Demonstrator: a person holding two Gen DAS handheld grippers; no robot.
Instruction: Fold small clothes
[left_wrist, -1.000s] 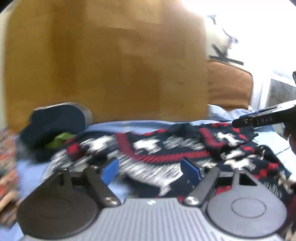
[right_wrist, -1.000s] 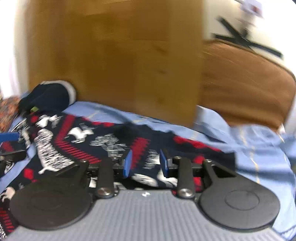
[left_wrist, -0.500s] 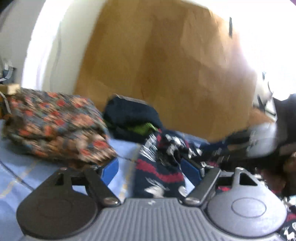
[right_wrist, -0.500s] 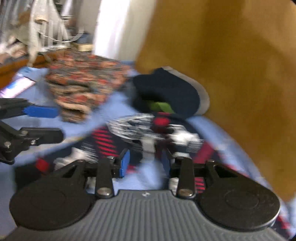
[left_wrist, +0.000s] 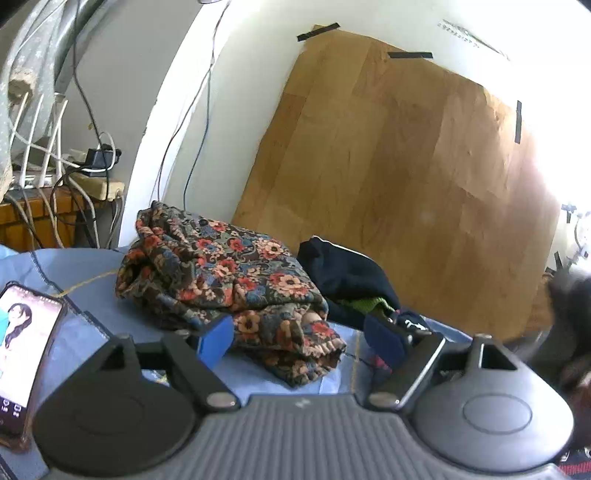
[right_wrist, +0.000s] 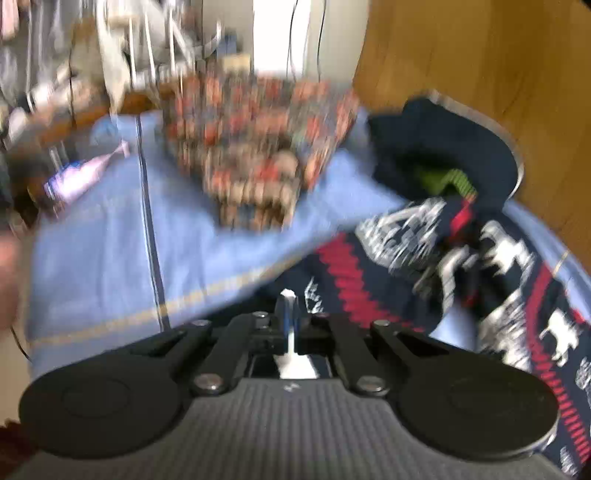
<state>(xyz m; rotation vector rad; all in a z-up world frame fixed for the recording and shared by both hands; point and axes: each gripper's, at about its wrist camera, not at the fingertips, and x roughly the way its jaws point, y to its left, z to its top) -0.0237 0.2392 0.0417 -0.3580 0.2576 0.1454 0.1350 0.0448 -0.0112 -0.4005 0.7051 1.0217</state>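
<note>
The patterned sweater (right_wrist: 480, 266), navy with red zigzag bands and white animal figures, lies crumpled on the blue sheet (right_wrist: 110, 240) at the right of the right wrist view; its near edge reaches the right tongs (right_wrist: 288, 306). These tongs are closed together, and a thin strip of white and dark material shows between the pads; the blur prevents telling whether this is sweater fabric. In the left wrist view only a small dark corner of the sweater shows, just behind the right-hand pad of the left tongs (left_wrist: 299, 338). The left tongs stand wide apart and hold nothing, with the blue pads (left_wrist: 214, 339) framing the near edge of a folded floral garment (left_wrist: 221, 269). Just beside the floral garment, on its right, lies a dark navy garment (left_wrist: 347, 280) with a green lining showing. A lit phone (left_wrist: 22, 350) rests on the sheet at far left. A wooden board (left_wrist: 406, 177), taped to the white wall, stands behind the clothes. Cables (left_wrist: 55, 147) hang at upper left.
</note>
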